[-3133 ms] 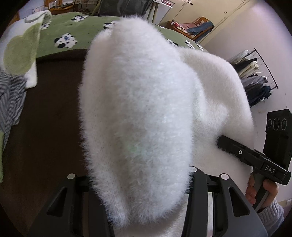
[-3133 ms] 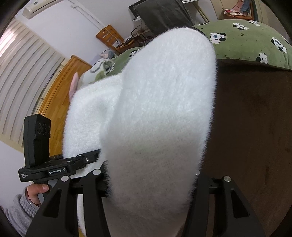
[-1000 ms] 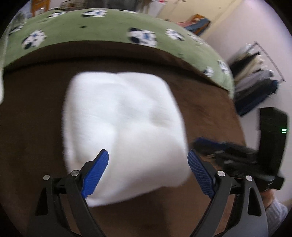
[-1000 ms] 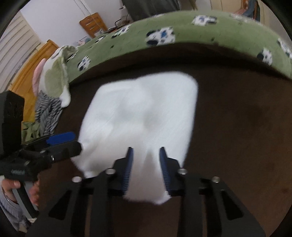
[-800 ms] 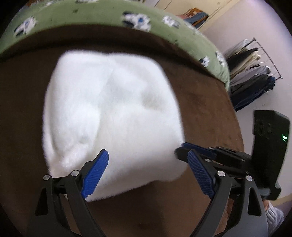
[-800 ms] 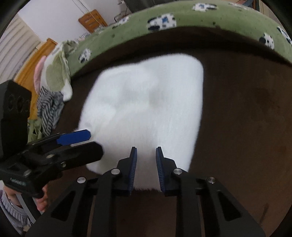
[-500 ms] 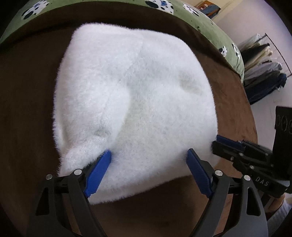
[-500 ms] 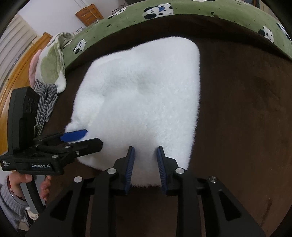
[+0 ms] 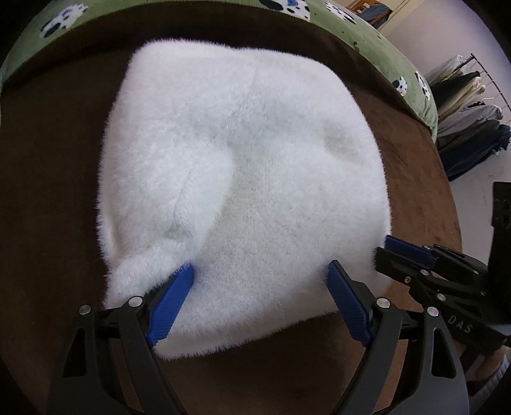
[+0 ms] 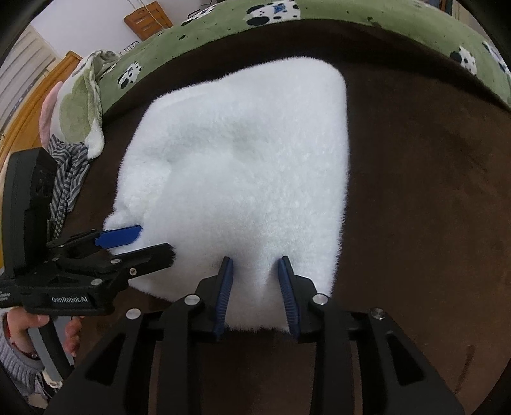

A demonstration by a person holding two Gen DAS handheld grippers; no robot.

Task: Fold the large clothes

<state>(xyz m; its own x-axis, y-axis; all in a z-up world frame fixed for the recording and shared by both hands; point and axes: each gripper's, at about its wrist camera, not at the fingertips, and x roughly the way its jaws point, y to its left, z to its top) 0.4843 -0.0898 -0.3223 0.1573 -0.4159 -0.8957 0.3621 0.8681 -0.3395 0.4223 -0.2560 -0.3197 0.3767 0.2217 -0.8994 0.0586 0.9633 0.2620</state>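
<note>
A white fluffy garment [image 9: 249, 166] lies folded in a thick pad on the brown cover [image 9: 48, 191]. My left gripper [image 9: 260, 265] stands open at its near edge. The blue pads straddle the fluff, and a loose fold on the left droops over the left pad [image 9: 172, 297]. In the right wrist view the same garment [image 10: 242, 166] fills the middle. My right gripper [image 10: 255, 259] is down on its near edge, jaws opening, with fluff between the pads but not pinched. Each gripper shows in the other's view: the right gripper [image 9: 405, 252] and the left gripper [image 10: 137, 239].
A green panda-print blanket [image 10: 319, 12] borders the far side of the brown cover [image 10: 415, 191]. A green-and-white cloth [image 10: 80, 105] and a striped cloth [image 10: 67, 178] lie at the left. A clothes rack [image 9: 463, 121] stands at the far right. A person's hand [image 10: 28, 332] holds the left gripper's handle.
The garment, held up in both grippers three seconds ago, now lies on the brown cover. Both grippers have come down onto its near edge. The right jaws have widened.
</note>
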